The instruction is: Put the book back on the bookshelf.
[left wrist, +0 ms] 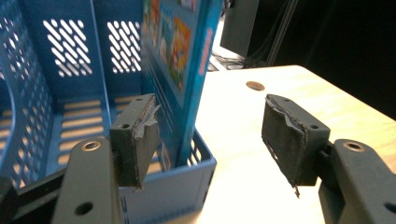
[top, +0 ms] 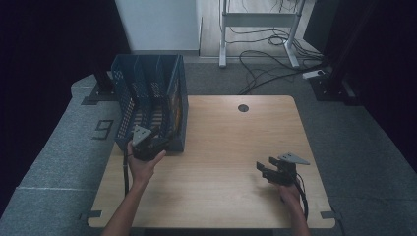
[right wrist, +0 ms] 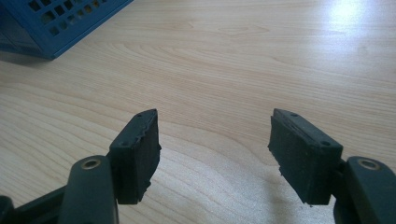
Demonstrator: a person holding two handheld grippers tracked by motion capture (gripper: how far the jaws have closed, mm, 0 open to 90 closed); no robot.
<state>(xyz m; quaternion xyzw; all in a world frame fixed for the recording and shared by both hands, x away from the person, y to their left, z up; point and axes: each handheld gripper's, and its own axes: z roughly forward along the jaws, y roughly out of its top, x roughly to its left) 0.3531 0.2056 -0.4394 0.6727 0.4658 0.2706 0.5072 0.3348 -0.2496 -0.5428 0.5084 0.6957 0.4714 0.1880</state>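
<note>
**Left gripper at the blue rack, jaws spread around the book**

The left gripper (top: 147, 145) stood at the near right corner of the blue rack (top: 129, 98), and its jaws were spread, pinching nothing. In the left gripper view, the book (left wrist: 180, 51) rose between the two pads (left wrist: 137, 140), but neither pad pressed on it; the left pad was inside the rack and the right pad was over the table (top: 236, 147).

The book was thin and blue, with colourful cartoon pictures on its cover and a red mark on its narrow spine. It stood upright in the rightmost compartment of the rack, against the right wall. Its long axis ran up and down, with a slight lean, and the spine edge faced the gripper. The rack itself was made of blue plastic with perforated walls and upright dividers, and it stood at the left far part of the wooden table.

The right gripper (top: 275, 172) rested low over the near right part of the table, well apart from the rack. Its jaws were spread too, with only bare wood between them.
</note>
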